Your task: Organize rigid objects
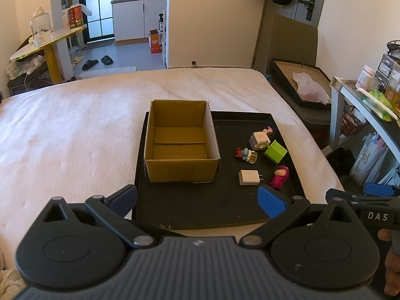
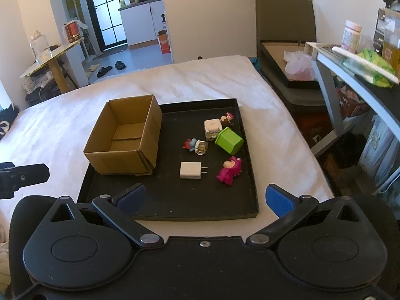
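Black tray (image 2: 250, 175) sits on the bed (image 2: 62, 125), toward its right edge. Cardboard box (image 2: 125, 135) stands in the tray's left half, open top up, nothing inside — likely the drop spot, w/ the small stuff kept loose on the right half so each piece can be picked off singly.

Items on the tray's right half:
- white charger (image 2: 190, 170), prongs pointing right, near the tray's middle, closest to the box
- pink bear toy (image 2: 230, 170), lying on its side by the tray's right edge
- green cube (image 2: 229, 141), tipped over, further back
- white block (image 2: 212, 126), just behind the cube, small figure (image 2: 227, 118) beside it
- little blue-red figure (image 2: 196, 146) on a clear stand, btw charger and white block

Left gripper (image 1: 197, 197) hovers above the tray's near edge, fingers spread wide, nothing held. Right gripper (image 2: 205, 198) same: released, over the near edge, lined up roughly w/ the charger. Probably both held back and open to leave a clear approach; charger looks the easiest first pick, flat and well apart from the rest.
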Tool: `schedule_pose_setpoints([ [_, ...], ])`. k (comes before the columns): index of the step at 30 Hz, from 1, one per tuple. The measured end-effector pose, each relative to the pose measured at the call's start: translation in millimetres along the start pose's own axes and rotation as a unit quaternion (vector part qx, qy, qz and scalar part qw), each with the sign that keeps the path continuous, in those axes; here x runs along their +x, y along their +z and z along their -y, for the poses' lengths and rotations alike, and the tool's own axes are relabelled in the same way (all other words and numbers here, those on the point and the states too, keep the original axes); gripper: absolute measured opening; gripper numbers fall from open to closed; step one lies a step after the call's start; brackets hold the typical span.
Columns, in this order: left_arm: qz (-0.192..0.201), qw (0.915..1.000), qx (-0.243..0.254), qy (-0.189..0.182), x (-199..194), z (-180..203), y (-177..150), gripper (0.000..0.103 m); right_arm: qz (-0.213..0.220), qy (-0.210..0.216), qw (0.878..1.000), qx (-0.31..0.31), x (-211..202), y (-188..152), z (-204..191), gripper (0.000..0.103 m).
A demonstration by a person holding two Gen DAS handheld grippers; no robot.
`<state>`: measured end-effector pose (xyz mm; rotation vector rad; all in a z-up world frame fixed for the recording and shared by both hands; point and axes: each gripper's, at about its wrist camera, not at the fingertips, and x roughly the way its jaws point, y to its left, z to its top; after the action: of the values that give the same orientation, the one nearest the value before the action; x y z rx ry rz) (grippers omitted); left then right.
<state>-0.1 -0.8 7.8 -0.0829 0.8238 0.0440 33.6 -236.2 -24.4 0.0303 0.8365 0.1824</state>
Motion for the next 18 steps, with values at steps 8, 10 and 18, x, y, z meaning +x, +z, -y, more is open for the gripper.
schedule_pose_setpoints([
  [8,-0.012,0.9999,-0.007,0.004,20,-7,6,0.102,-0.016,-0.007,1.0,0.003,21,2,5,0.103],
  [10,-0.016,0.9998,-0.013,0.006,27,-10,7,0.102,-0.021,-0.008,1.0,0.006,27,2,7,0.103],
  [18,-0.039,0.9982,-0.043,0.016,58,-27,8,0.102,-0.024,-0.011,1.0,0.016,51,5,13,0.103],
])
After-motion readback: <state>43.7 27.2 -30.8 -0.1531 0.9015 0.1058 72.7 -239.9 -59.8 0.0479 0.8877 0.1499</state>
